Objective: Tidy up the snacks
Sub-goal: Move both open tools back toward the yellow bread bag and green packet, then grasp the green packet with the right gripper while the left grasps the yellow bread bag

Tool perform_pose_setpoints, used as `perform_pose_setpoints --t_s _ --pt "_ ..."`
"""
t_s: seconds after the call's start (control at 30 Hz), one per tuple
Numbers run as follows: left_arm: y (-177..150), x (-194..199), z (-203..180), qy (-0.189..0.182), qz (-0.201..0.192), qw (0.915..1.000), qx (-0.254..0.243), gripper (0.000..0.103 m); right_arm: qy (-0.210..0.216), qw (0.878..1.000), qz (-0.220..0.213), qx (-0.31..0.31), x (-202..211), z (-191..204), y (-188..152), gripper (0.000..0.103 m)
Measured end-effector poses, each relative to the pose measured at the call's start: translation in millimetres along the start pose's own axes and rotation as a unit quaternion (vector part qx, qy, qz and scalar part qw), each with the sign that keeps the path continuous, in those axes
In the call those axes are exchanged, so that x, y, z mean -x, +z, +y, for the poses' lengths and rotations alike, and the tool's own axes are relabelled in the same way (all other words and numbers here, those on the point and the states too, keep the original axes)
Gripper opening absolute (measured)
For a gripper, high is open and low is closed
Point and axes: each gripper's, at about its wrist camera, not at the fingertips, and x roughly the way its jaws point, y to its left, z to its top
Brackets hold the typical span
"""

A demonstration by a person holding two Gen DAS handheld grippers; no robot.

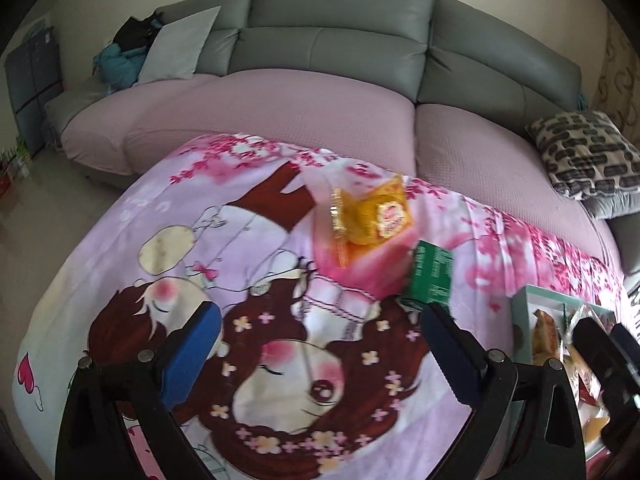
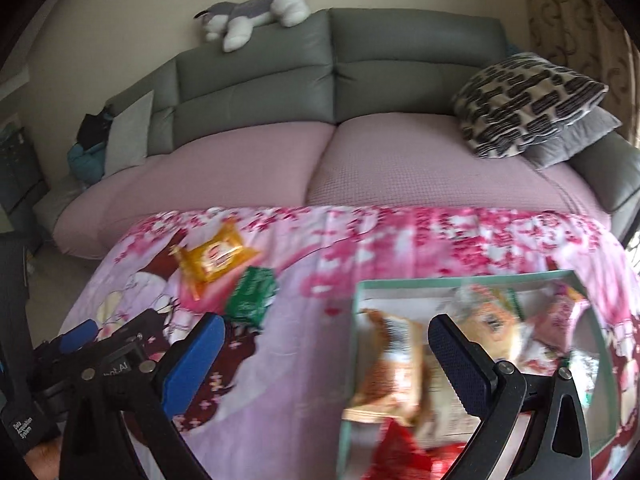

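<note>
An orange-yellow snack packet [image 1: 374,216] and a green snack packet [image 1: 432,276] lie on the pink cartoon-print cloth, also in the right wrist view as the orange packet [image 2: 214,258] and the green packet [image 2: 254,294]. A mint-green box [image 2: 472,278] holds several snack bags, among them a tan bag [image 2: 394,368]; its corner shows in the left wrist view [image 1: 524,320]. My left gripper [image 1: 320,340] is open and empty, just short of the green packet. My right gripper [image 2: 326,352] is open and empty over the box's left edge.
The cloth [image 1: 200,240] covers a low table before a grey sofa with pink seat covers [image 2: 320,160]. A patterned cushion [image 2: 524,100] lies at the sofa's right, a plush dog [image 2: 256,12] on its back, a pale cushion [image 1: 176,48] at the left.
</note>
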Motion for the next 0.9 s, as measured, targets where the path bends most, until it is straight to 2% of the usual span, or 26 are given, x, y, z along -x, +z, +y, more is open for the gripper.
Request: perform_pose_setpoints --t_s 0.13,0.27,0.57,0.73,0.83,0.9 --pt "-0.1 -7.9 17.6 -0.004 0.009 0.9998 0.017 0.100 0.010 1.000 0.013 0.010 -13.6 17.5 -4.8 0.103" --pt "0.2 -23.7 30.7 -0.009 0.028 0.9990 0.034 0.100 0.002 0.999 0.027 0.021 -29.4 27.0 -8.4 0.103" --pt "6.4 -46.1 29.5 -0.041 0.053 0.9977 -0.009 0.100 -0.015 0.998 0.051 0.015 -52.6 30.7 -9.2 0.102" --pt "22.2 -55.6 29.9 -0.069 0.054 0.9961 -0.014 0.100 -0.027 0.997 0.062 0.036 -65.2 41.4 -7.4 0.095" --pt "37.0 -60.0 24.3 -0.083 0.048 0.9949 -0.034 0.100 -0.016 0.997 0.070 0.032 -76.2 46.0 -4.4 0.095" --pt "47.3 -66.0 19.0 -0.105 0.051 0.9920 -0.048 0.100 -0.006 0.997 0.077 0.024 -85.7 48.4 -1.1 0.093"
